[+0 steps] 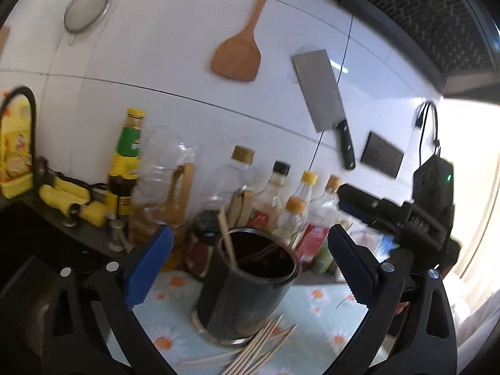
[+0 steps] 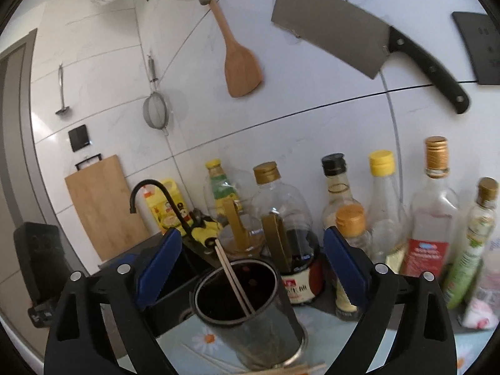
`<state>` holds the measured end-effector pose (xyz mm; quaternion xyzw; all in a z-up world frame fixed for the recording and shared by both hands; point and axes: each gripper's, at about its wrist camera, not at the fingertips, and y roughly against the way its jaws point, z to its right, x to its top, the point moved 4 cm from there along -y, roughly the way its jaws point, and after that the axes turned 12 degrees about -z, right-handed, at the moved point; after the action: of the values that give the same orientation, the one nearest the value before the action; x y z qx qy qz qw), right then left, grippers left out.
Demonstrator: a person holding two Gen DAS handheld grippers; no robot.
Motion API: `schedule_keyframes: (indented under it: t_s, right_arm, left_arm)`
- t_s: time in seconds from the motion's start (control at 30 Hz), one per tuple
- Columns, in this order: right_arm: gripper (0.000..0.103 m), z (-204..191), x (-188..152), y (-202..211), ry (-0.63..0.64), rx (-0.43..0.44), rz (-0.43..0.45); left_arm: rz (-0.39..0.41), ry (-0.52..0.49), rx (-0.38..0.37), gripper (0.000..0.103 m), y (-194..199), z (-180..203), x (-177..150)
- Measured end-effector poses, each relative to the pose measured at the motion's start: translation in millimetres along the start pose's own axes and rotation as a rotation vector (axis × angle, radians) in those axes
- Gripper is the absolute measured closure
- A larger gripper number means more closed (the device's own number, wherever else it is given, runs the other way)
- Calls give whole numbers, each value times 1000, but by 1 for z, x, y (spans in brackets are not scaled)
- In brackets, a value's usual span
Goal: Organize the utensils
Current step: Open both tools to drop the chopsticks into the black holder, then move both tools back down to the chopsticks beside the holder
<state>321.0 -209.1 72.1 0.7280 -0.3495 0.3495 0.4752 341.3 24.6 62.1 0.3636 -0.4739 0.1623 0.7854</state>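
Note:
A dark cylindrical utensil holder (image 1: 247, 284) stands on a daisy-print mat (image 1: 325, 309). A pair of wooden chopsticks (image 1: 227, 240) leans inside it. Several more chopsticks (image 1: 259, 348) lie loose on the mat in front of its base. My left gripper (image 1: 247, 268) is open and empty, its blue pads (image 1: 147, 268) either side of the holder. In the right wrist view the holder (image 2: 247, 309) with the chopstick pair (image 2: 232, 281) sits between the open, empty right gripper (image 2: 250, 278) and its blue pads (image 2: 343, 268). A few chopstick ends (image 2: 300, 370) show at the bottom edge.
Several sauce and oil bottles (image 2: 434, 206) stand behind the holder along the white tiled wall. A cleaver (image 2: 359, 43), a wooden spatula (image 2: 240, 62) and a strainer (image 2: 156, 109) hang on the wall. A black sink with faucet (image 2: 156, 197) and a cutting board (image 2: 100, 206) are at left.

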Motion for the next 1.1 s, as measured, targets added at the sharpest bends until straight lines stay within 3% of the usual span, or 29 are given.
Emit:
schedule_keyframes:
  t_s: [0.27, 0.47, 0.83, 1.1]
  right_arm:
    - [12, -12, -25, 16, -13, -83, -71]
    - [11, -17, -44, 22, -21, -151, -125]
    - [11, 5, -90, 14, -126, -307, -232]
    - [11, 33, -123, -9, -255, -426, -311]
  left_arm:
    - [-102, -46, 62, 6, 28, -1, -28]
    - [-177, -64, 46, 6, 31, -8, -45]
    - [-366, -87, -27, 6, -14, -47, -65]
    - [-509, -183, -93, 6, -66, -65, -78]
